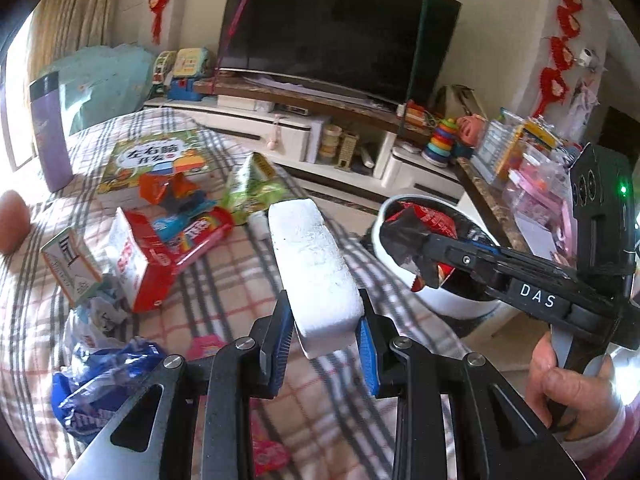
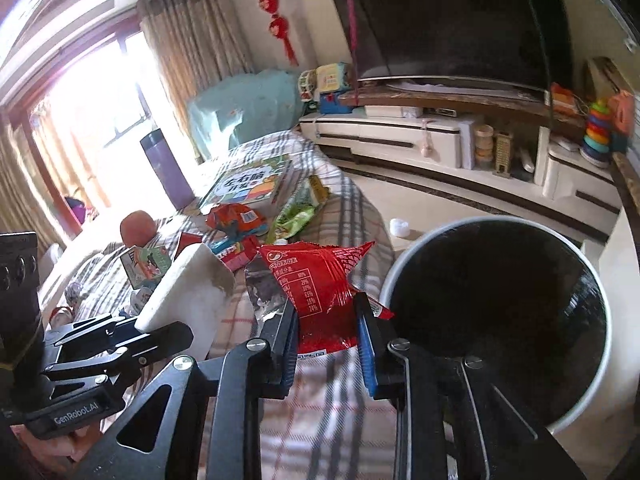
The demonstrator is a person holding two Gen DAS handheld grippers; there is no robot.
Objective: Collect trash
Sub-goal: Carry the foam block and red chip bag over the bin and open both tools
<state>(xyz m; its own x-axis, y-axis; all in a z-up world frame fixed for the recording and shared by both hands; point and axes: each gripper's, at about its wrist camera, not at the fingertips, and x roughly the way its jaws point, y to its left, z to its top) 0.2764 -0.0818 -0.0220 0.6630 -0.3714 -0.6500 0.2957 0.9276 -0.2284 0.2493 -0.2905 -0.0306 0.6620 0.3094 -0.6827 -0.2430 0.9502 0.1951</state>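
Note:
My left gripper (image 1: 325,336) is shut on a white foam block (image 1: 314,268), held above the checked tablecloth; the block also shows in the right wrist view (image 2: 188,292). My right gripper (image 2: 328,320) is shut on a red snack wrapper (image 2: 320,280), held at the near rim of the white trash bin (image 2: 600,360). In the left wrist view the right gripper (image 1: 416,256) holds the wrapper (image 1: 424,220) over the bin (image 1: 452,300). More trash lies on the table: a red and white carton (image 1: 140,264), a green wrapper (image 1: 252,188), an orange wrapper (image 1: 172,192), a blue bag (image 1: 100,392).
A children's book (image 1: 160,160), a purple bottle (image 1: 50,132) and a small card box (image 1: 72,268) are on the table. A TV stand (image 1: 280,128) with toys runs along the back. A cluttered shelf (image 1: 532,168) stands to the right of the bin.

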